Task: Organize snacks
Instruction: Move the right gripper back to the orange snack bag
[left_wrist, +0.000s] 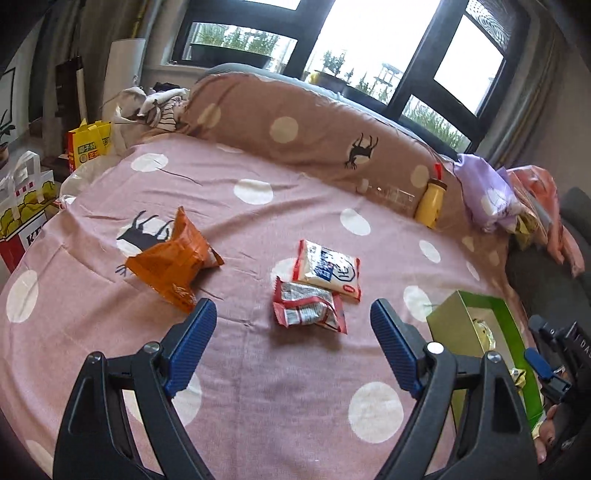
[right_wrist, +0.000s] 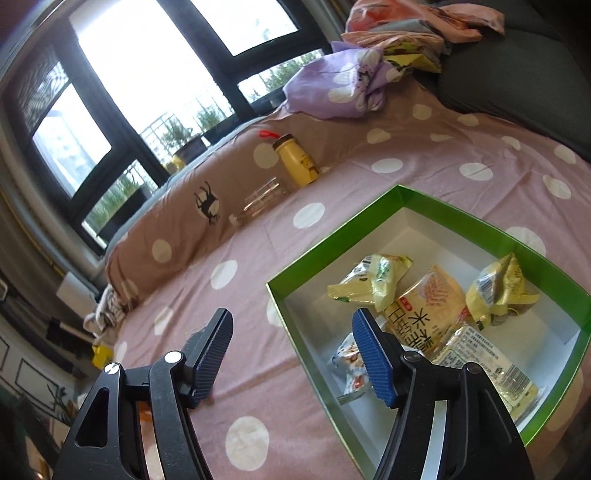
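On the pink dotted bedspread lie an orange snack bag (left_wrist: 173, 264), a white and blue packet (left_wrist: 327, 268) and a red and silver packet (left_wrist: 308, 307) just in front of it. My left gripper (left_wrist: 293, 314) is open and empty, hovering just short of the red and silver packet. A green box (left_wrist: 504, 328) sits at the right; in the right wrist view the green box (right_wrist: 291, 306) holds several yellow and white snack packets (right_wrist: 424, 306). My right gripper (right_wrist: 291, 326) is open and empty above the box's near left wall.
A yellow bottle (left_wrist: 430, 201) and a clear glass (right_wrist: 264, 201) rest against the brown bolster (left_wrist: 295, 122). A lilac cloth bundle (right_wrist: 343, 86) and bedding lie at the far right. Paper bags (left_wrist: 22, 218) stand beside the bed's left edge.
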